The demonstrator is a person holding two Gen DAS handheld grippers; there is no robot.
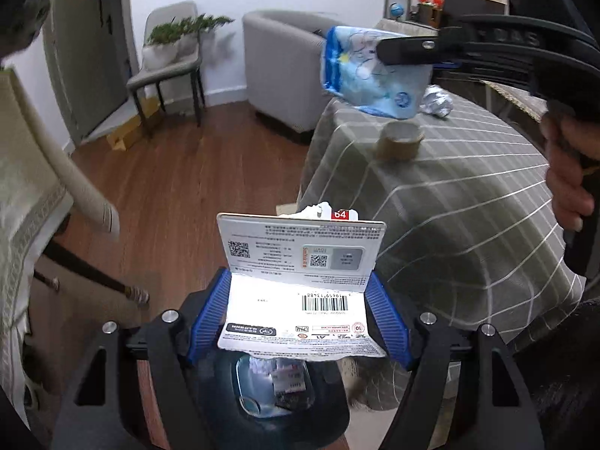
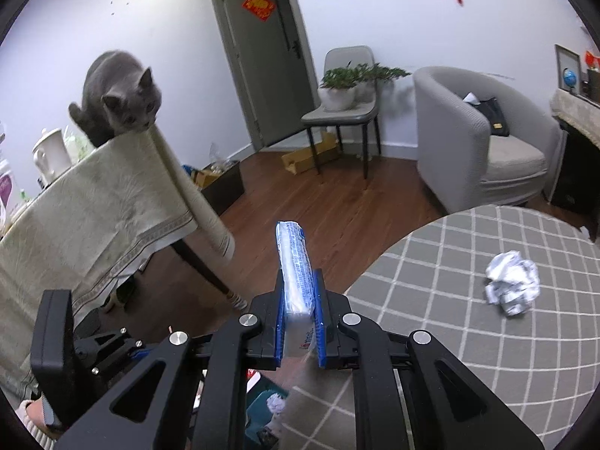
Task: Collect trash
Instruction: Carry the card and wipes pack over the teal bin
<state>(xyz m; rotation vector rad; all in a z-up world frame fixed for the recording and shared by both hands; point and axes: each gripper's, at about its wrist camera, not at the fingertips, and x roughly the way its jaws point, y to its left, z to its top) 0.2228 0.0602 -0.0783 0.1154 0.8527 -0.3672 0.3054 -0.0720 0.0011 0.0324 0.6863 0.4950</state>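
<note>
I am holding the left tongs point(image 1: 300, 311) clamped on a card package point(image 1: 300, 262) over the bin point(image 1: 270, 393) beside the counter point(image 1: 468, 206) edge; right tongs point(image 2: 299, 322) are gripping a blue wrapper point(image 2: 294, 262). Releasing off-centre risks misses.

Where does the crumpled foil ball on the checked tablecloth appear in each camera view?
Left wrist view: crumpled foil ball, upper right, partly behind the blue packet.
Right wrist view: the ball, right of centre, in the open.
Shared landmark: grey armchair.
</note>
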